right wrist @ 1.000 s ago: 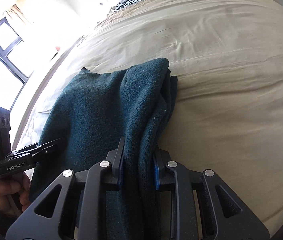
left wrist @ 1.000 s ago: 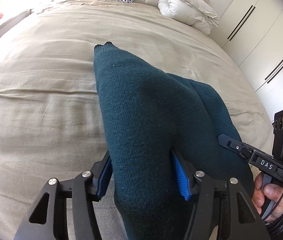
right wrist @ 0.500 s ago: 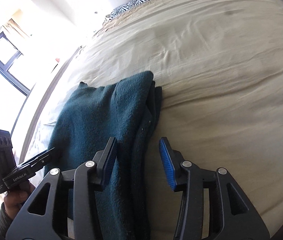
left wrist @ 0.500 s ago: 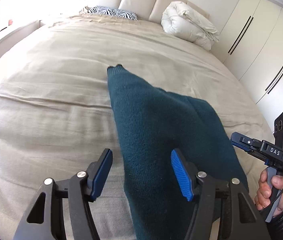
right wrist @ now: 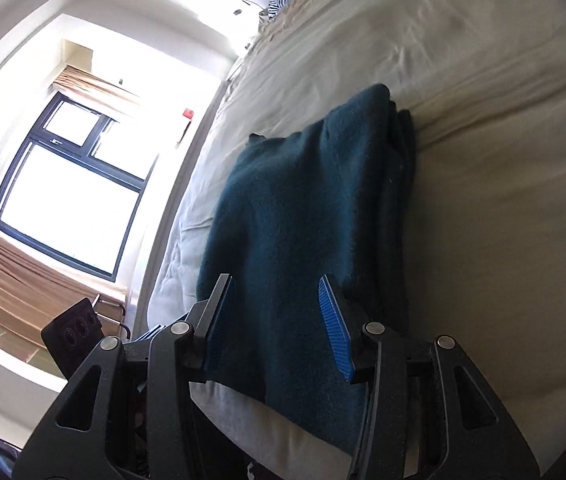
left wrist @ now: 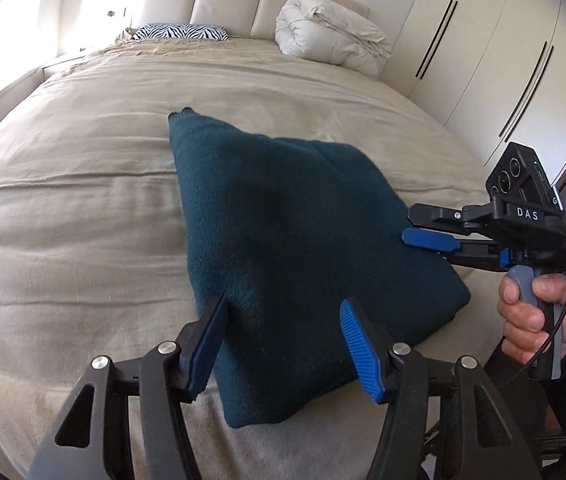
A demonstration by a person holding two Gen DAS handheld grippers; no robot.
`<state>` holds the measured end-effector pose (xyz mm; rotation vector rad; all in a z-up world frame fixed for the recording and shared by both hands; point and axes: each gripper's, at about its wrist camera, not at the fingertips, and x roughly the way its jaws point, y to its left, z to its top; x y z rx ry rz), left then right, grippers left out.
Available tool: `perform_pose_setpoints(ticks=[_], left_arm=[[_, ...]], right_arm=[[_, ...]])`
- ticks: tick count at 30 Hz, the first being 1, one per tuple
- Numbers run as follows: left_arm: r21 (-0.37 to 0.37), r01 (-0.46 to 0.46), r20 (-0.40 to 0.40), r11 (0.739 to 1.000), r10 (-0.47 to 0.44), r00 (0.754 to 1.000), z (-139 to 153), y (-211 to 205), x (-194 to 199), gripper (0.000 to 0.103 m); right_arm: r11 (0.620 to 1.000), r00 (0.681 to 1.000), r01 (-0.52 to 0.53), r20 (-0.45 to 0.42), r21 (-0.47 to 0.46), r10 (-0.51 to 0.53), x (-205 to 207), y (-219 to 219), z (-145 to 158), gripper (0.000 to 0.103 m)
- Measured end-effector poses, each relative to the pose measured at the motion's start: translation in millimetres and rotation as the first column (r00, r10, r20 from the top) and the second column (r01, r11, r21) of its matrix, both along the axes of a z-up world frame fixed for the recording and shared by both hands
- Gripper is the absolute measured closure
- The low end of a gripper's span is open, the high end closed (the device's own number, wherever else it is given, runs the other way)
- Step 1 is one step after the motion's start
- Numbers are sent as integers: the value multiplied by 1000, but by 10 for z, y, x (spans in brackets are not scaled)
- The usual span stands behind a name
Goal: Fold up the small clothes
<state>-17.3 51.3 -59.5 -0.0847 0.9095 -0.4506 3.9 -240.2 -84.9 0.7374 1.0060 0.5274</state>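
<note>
A dark teal knitted sweater [left wrist: 283, 240] lies folded on the beige bed [left wrist: 83, 200]; it also shows in the right wrist view [right wrist: 303, 220]. My left gripper [left wrist: 283, 344] is open and empty, held just above the sweater's near edge. My right gripper [right wrist: 275, 324] is open and empty over the sweater's near right end; it shows from the side in the left wrist view [left wrist: 435, 232], with its blue pad [left wrist: 431, 239] at the sweater's right edge.
A rolled white duvet [left wrist: 331, 32] and a zebra pillow [left wrist: 179, 33] lie at the headboard. White wardrobe doors [left wrist: 503, 72] stand to the right. A window [right wrist: 63, 184] is on the left wall. The left gripper's camera body [right wrist: 73, 332] shows low left.
Both grippers opened and let go of the sweater, then drew back and lifted. The sweater now lies flat on the bed. The right gripper has rolled to one side.
</note>
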Motion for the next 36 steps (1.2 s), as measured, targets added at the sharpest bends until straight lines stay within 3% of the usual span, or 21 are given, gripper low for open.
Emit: perform_pose_setpoints(ticks=[3, 7, 11, 12, 14, 16, 17, 20, 21, 25, 27, 29, 30, 32, 33, 36], left_arm=[[29, -24, -24, 999, 24, 999, -172, 12, 35, 42], [42, -39, -4, 998, 39, 999, -135, 35, -22, 42], [47, -88, 116, 995, 82, 990, 169, 89, -146, 39], [55, -100, 162, 993, 90, 983, 267, 88, -178, 35], [61, -135, 258, 989, 115, 959, 468, 86, -257, 10], [47, -172, 372, 984, 143, 917, 703, 76, -377, 0], [40, -187, 428, 982, 152, 891, 815, 69, -445, 0], [58, -240, 550, 969, 169, 818, 1126, 8, -559, 0], [69, -263, 573, 962, 178, 800, 1219, -11, -584, 0], [73, -274, 599, 959, 177, 781, 1551, -78, -721, 0], [104, -274, 627, 956, 151, 764, 1671, -144, -766, 0], [122, -288, 648, 950, 143, 748, 1718, -200, -804, 0], [122, -298, 648, 947, 152, 746, 1721, -217, -802, 0], [120, -308, 618, 944, 172, 767, 1681, -222, -783, 0], [120, -313, 589, 942, 186, 786, 1631, -217, -744, 0], [136, -334, 478, 933, 233, 847, 1428, -198, -635, 0]], right_arm=[[999, 1000, 16, -11, 49, -16, -24, -98, -114, 64], [998, 999, 34, 1, 50, -34, -65, -197, -49, 62], [997, 995, 78, 58, 5, -78, -149, -282, 203, 60], [995, 992, 93, 82, -28, -91, -178, -328, 306, 59], [986, 983, 133, 144, -99, -118, -241, -339, 520, 56], [966, 964, 194, 218, -172, -155, -320, -326, 762, 48], [954, 952, 221, 258, -205, -165, -360, -307, 884, 46], [895, 895, 330, 401, -301, -195, -546, -232, 1271, 35], [876, 867, 368, 455, -312, -203, -607, -225, 1393, 25], [798, 713, 530, 661, -287, -235, -940, -145, 1849, 0], [757, 649, 586, 726, -287, -227, -1090, -107, 2087, 0], [723, 619, 613, 762, -318, -189, -1152, -46, 2238, 0], [718, 615, 613, 769, -330, -172, -1185, -30, 2294, 0], [719, 625, 602, 766, -348, -152, -1214, 3, 2363, 0], [725, 647, 580, 750, -370, -135, -1208, 26, 2364, 0], [748, 757, 482, 647, -456, -93, -1080, 122, 2231, 0]])
